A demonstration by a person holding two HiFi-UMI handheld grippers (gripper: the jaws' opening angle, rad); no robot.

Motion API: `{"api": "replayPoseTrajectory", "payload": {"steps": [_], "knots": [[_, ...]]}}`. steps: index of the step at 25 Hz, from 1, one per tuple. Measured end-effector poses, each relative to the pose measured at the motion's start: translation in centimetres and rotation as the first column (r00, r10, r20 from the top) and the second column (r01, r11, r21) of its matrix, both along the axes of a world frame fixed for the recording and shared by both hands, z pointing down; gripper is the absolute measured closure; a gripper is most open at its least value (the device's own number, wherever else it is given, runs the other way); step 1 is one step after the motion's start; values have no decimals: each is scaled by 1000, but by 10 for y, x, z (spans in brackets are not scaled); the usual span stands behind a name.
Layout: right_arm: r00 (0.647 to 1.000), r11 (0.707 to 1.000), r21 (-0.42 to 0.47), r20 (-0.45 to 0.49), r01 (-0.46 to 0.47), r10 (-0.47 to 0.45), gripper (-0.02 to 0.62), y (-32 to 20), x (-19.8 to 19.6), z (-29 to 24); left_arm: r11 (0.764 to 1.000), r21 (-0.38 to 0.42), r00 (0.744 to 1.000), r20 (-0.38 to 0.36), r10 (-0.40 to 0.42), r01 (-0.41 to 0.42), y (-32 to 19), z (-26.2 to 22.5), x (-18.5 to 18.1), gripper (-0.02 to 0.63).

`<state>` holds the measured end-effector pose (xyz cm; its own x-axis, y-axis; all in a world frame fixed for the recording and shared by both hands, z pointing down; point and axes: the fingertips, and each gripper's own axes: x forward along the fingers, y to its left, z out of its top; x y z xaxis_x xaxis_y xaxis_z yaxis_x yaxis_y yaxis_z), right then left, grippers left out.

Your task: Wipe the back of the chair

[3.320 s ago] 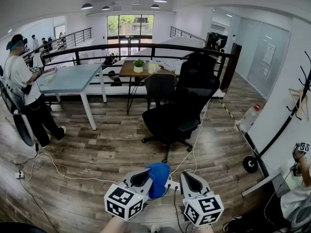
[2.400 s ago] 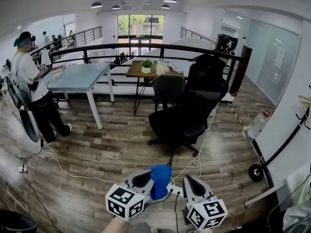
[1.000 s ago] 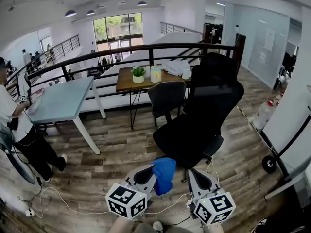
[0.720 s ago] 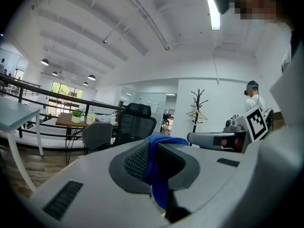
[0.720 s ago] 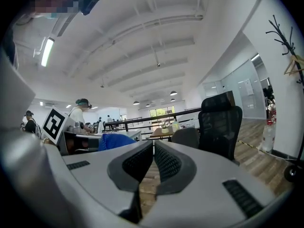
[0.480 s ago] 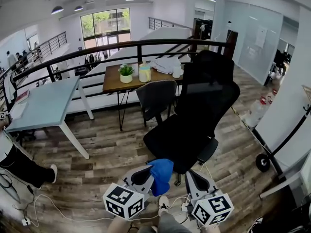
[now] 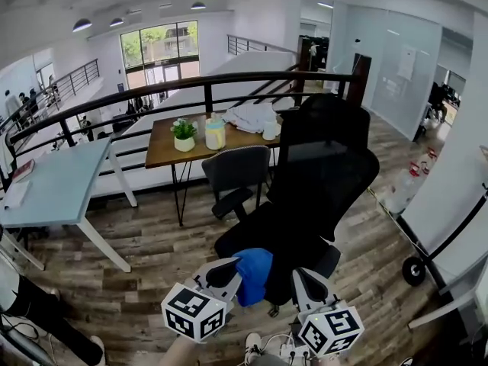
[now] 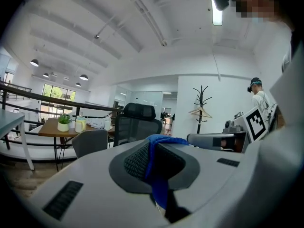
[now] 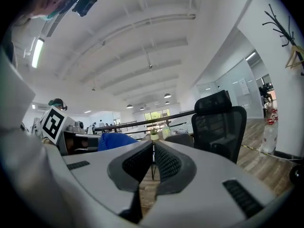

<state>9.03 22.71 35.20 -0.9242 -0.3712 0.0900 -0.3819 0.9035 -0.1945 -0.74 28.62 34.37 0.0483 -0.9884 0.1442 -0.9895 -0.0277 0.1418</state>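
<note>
While the left gripper (image 7: 223, 271) clamps a blue cloth (image 7: 254, 271), the right gripper (image 7: 306, 282) has its jaws drawn together, apparently empty. Black office chair (image 7: 324, 170) stands on the wood floor (image 7: 145, 280) just ahead, backrest upright, clear of the cloth.

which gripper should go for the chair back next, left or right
Left. The left gripper is shut on the blue cloth, ready to wipe, while the right gripper is shut and empty. Both sit about equally short of the black office chair, so the cloth decides it.
</note>
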Motion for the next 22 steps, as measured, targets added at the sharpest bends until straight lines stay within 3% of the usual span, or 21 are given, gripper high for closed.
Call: {"api": "replayPoseTrajectory", "payload": {"steps": [12, 22], "knots": [[1000, 999, 13, 1, -31, 31, 565, -103, -26, -11, 999, -6, 999, -8, 50, -50, -112, -5, -25, 571], [988, 988, -14, -22, -151, 151, 565, -166, -22, 2, 985, -23, 984, -40, 172, -173, -191, 8, -28, 571]]}}
